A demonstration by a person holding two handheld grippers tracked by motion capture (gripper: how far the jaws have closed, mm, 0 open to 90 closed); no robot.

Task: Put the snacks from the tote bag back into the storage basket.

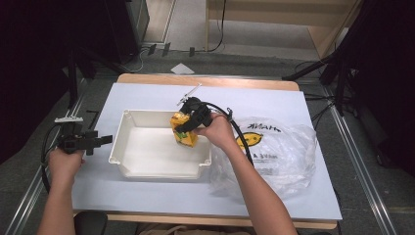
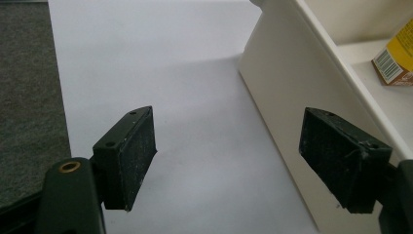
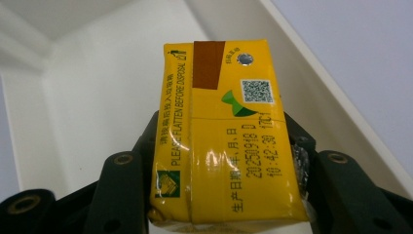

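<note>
Right gripper (image 1: 188, 128): jaws clamped on the two narrow sides of a yellow drink carton (image 1: 183, 130), pads flat against it in the right gripper view. Right hand (image 1: 217, 130) wraps the gripper body from behind; forearm enters from the bottom edge and angles up and left across the table. The gripper points left and downward into the white tray (image 1: 147, 166).

Carton sits inside the tray, toward its right end, just beside the right wall. Whether its base rests on the tray floor cannot be told from above; possibly touching. Most of the tray floor to the left of the carton is bare.

Carton appearance: glossy yellow foil, brown stripe near the top, a small silver straw seal, a QR code, green logo, printed date text and "PLEASE FLATTEN BEFORE DISPOSAL" along one edge.

Left gripper (image 1: 103, 140): jaws wide apart, nothing between them. Left hand (image 1: 63, 161) holds it level, off the tray's left wall, over the pale table cover (image 1: 147, 95).

A crumpled clear plastic bag (image 1: 274, 152) lies right of the tray, under the right forearm.
</note>
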